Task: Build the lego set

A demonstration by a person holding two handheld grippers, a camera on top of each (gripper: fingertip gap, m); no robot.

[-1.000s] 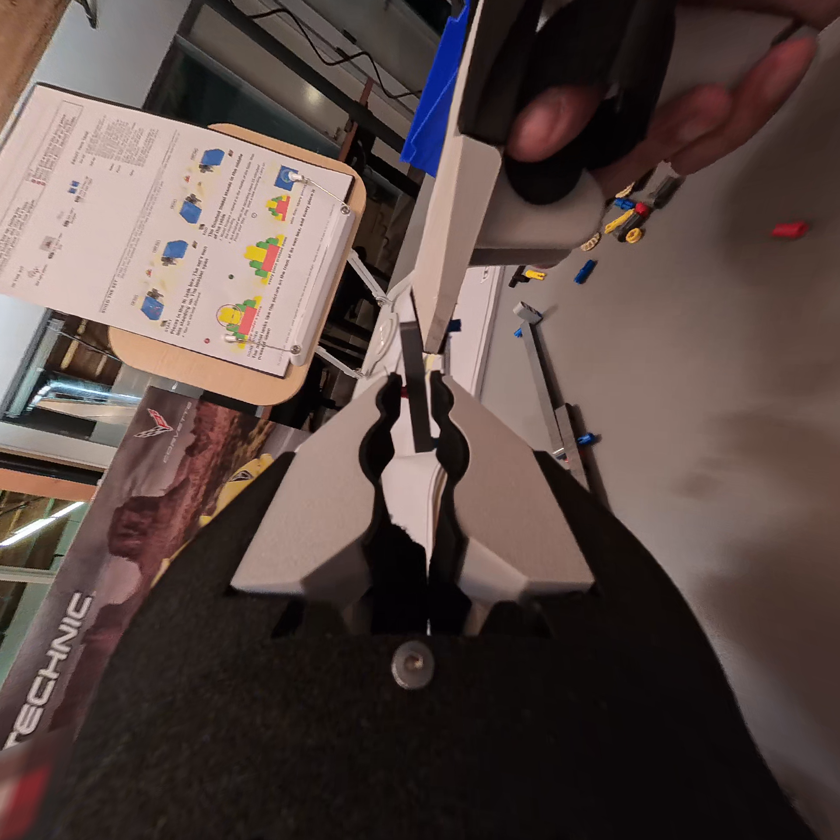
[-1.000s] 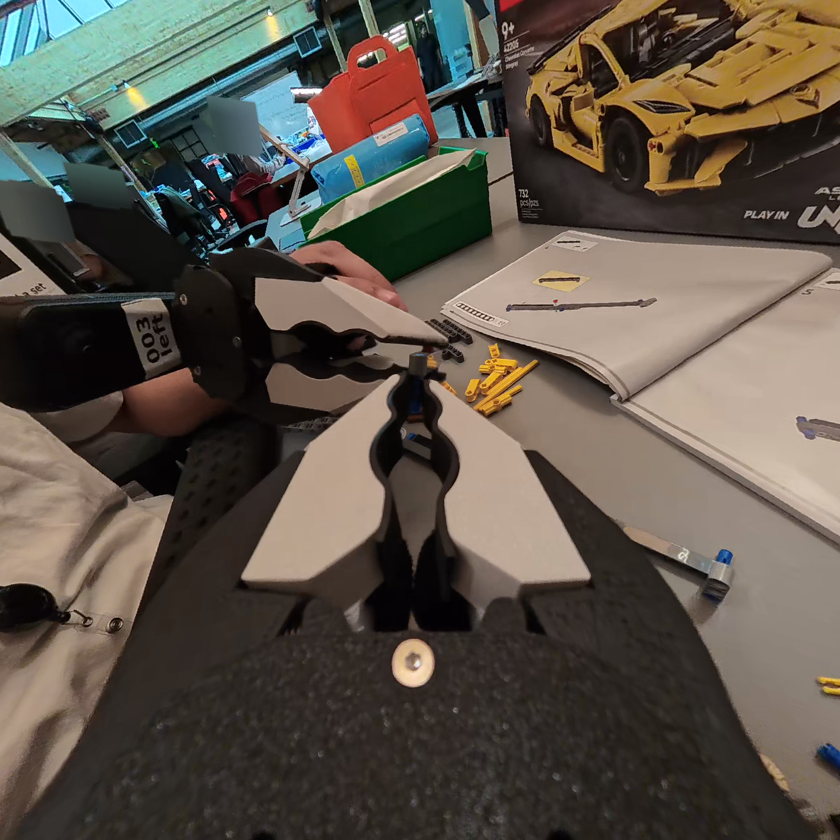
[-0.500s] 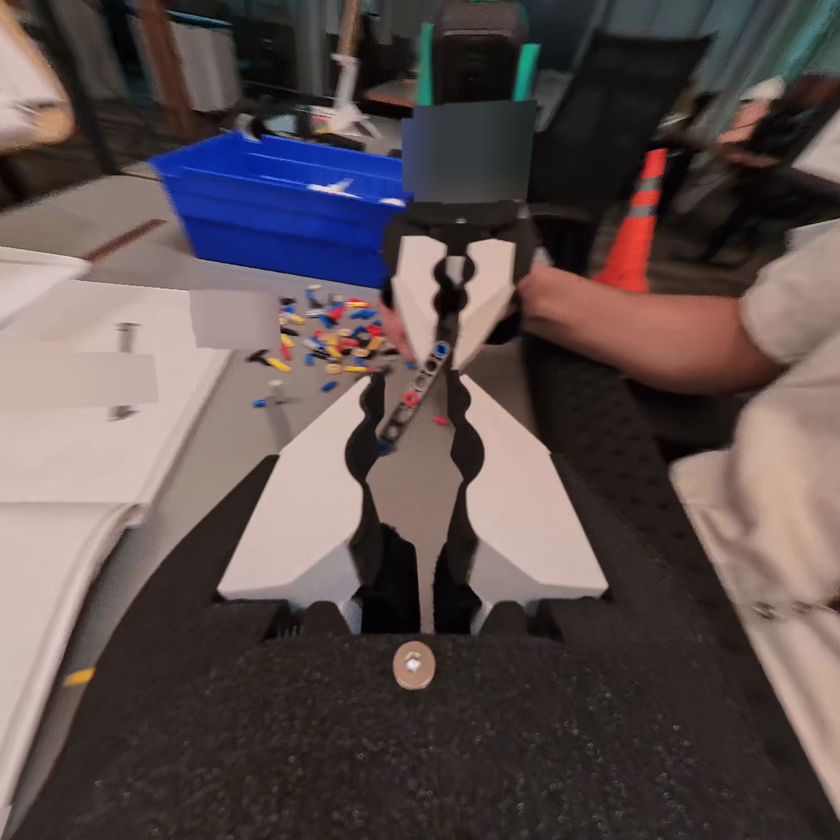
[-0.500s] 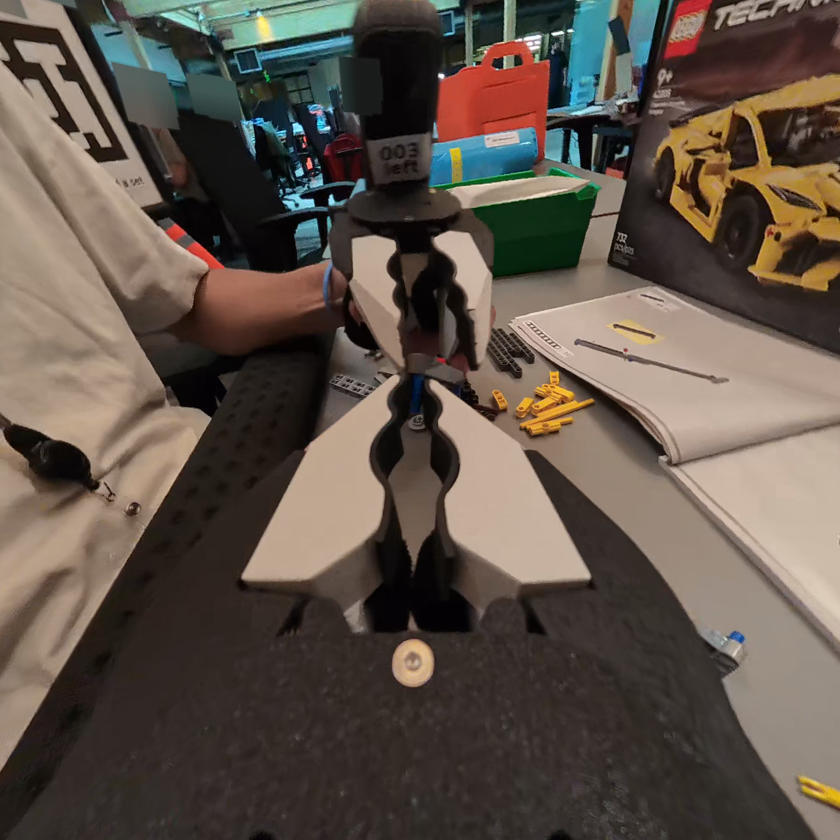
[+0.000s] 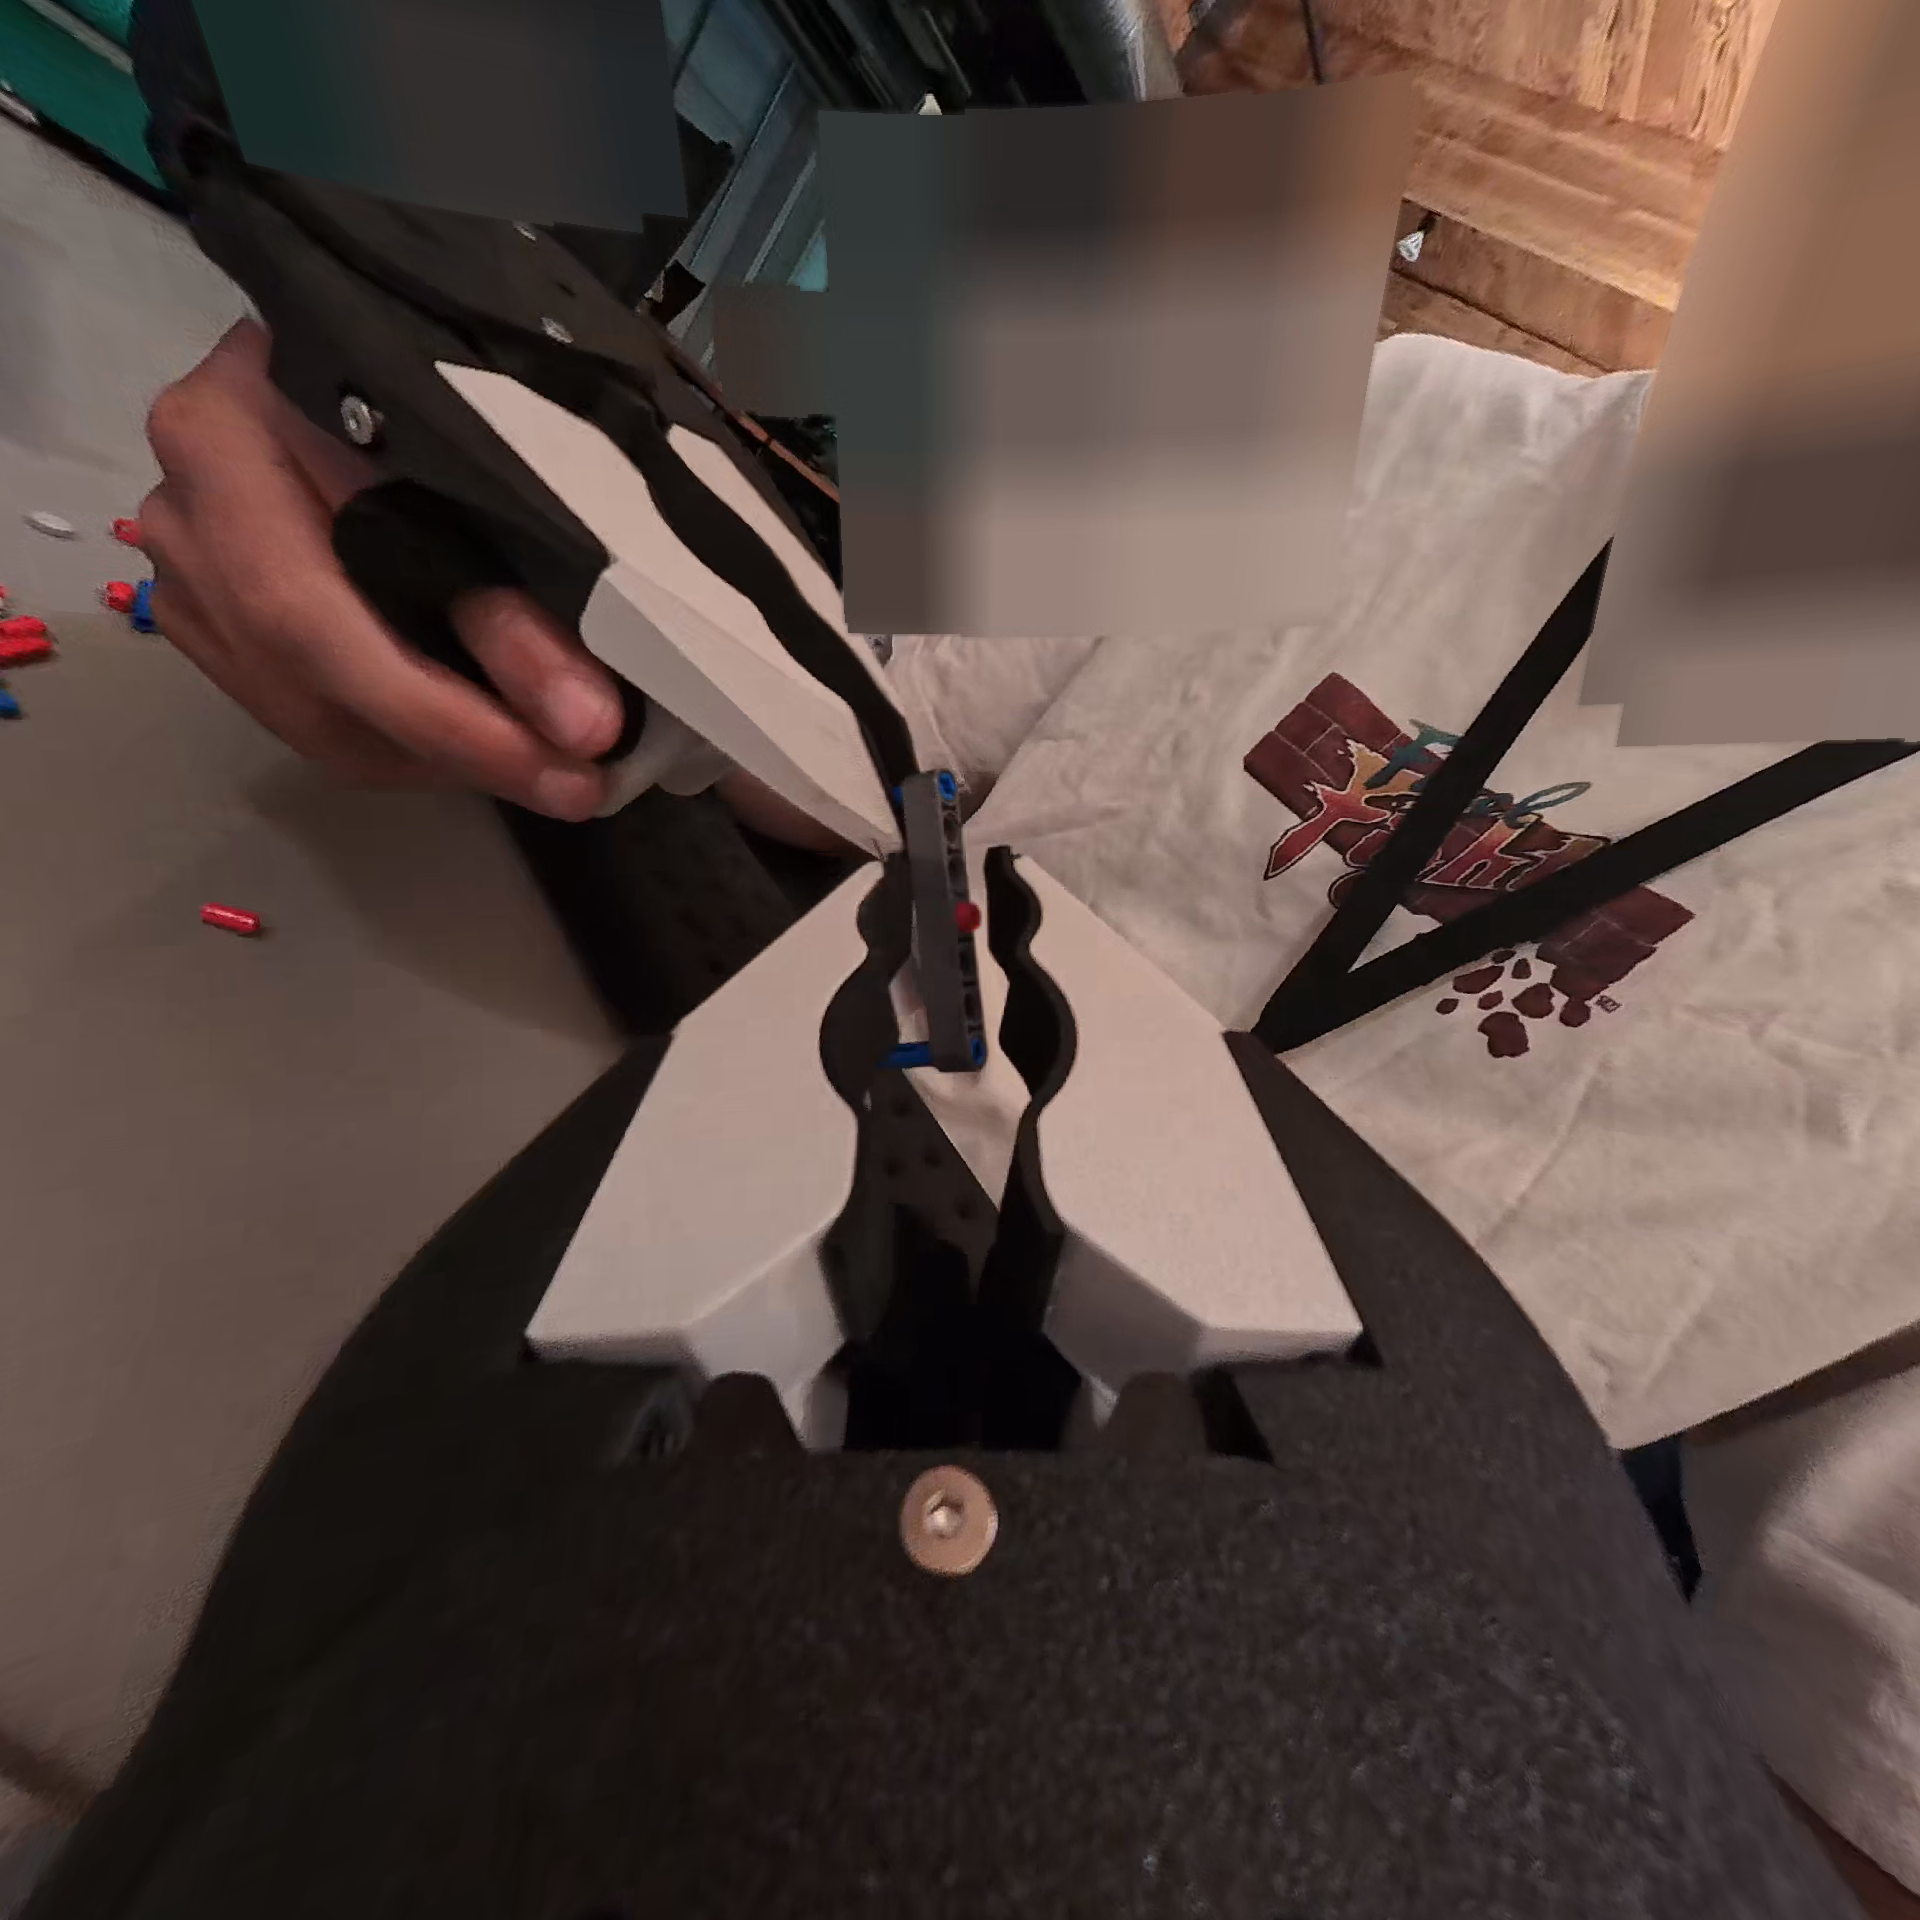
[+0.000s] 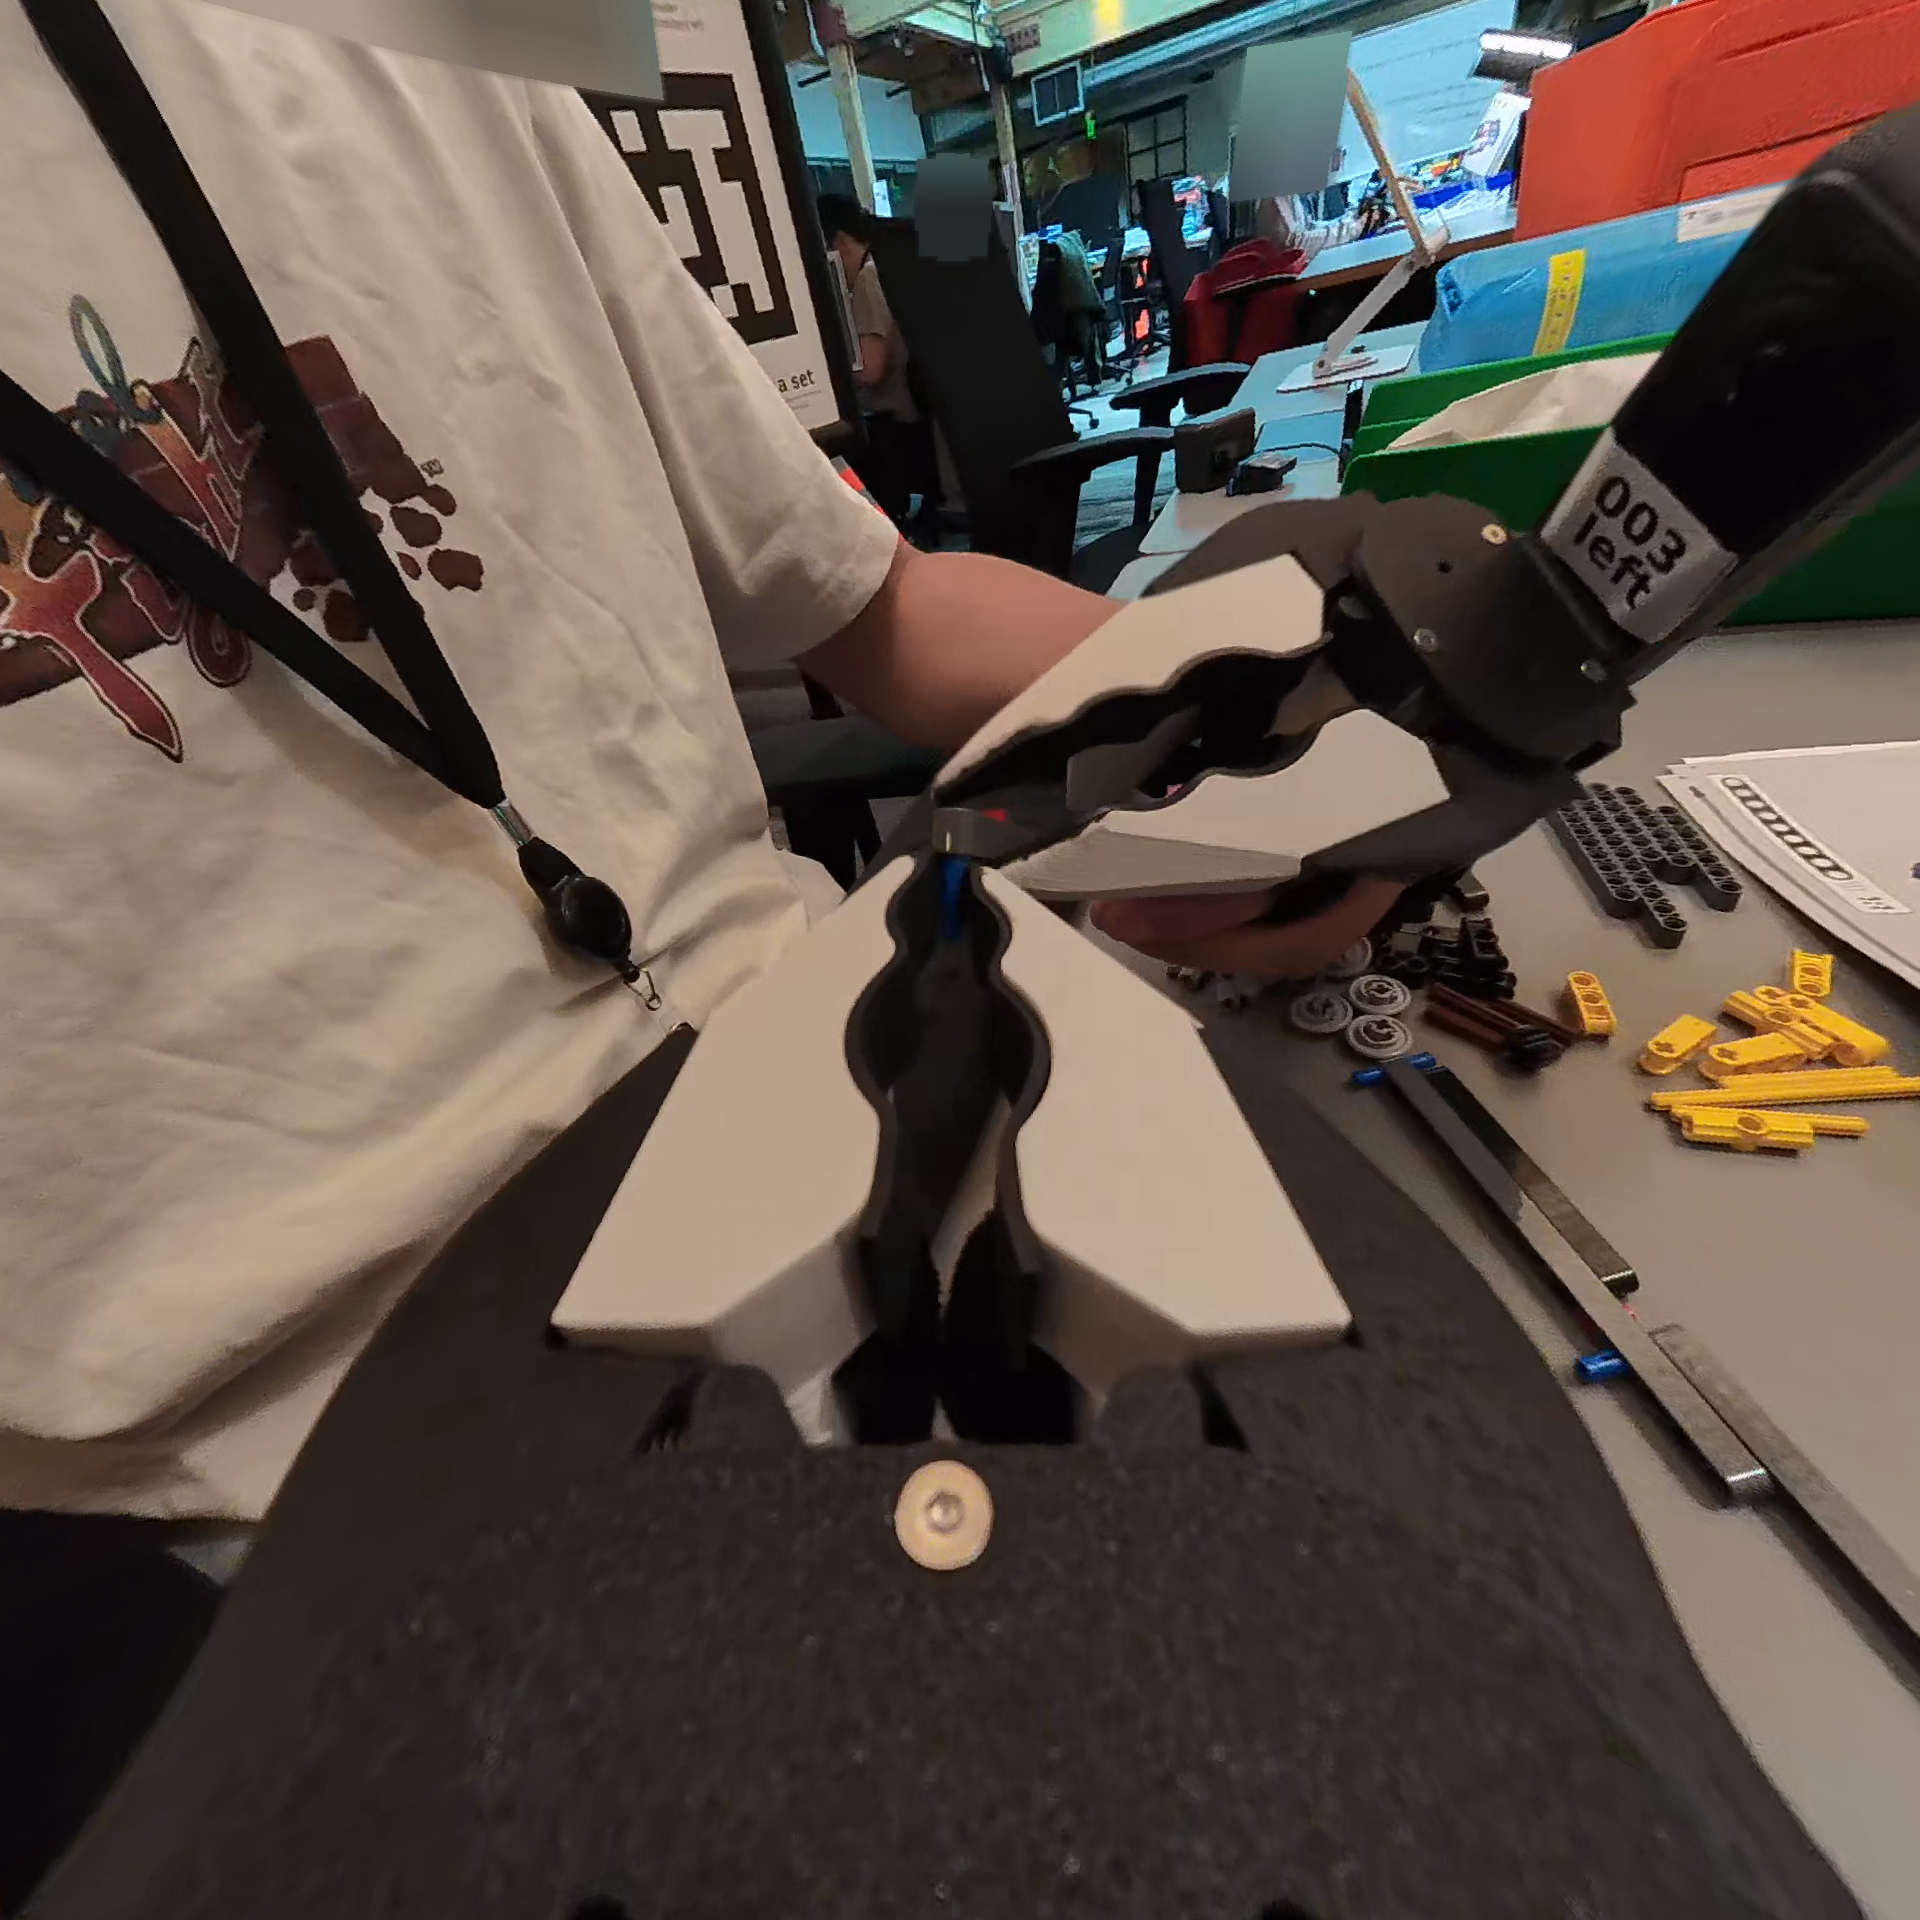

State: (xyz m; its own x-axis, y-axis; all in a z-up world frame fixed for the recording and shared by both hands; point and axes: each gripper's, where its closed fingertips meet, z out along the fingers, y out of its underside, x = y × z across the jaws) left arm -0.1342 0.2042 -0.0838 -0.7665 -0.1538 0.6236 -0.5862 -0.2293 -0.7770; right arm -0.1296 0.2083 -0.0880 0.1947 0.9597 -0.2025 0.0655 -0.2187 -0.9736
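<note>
Left tool (image 5: 940, 883): gripping a short dark grey lego beam (image 5: 943, 935), fingers clenched against its sides; beam standing nearly upright between the tips, a red pin (image 5: 967, 915) on its face, blue pegs at both ends.
Right tool (image 6: 951, 883): pinching a small blue pin (image 6: 950, 894) at its tips, fingers nearly together.
Meeting point: both tools coming tip to tip in the air in front of the person's white printed shirt (image 6: 436, 582); blue pin touching the end of the beam.
Worktop (image 6: 1662, 1299): grey; yellow pieces (image 6: 1766, 1060) lying far right, black perforated beams (image 6: 1652, 852) beyond them, long grey strip (image 6: 1527, 1205) lying nearer.
Left side of worktop: loose red pieces (image 5: 229, 918) scattered.
</note>
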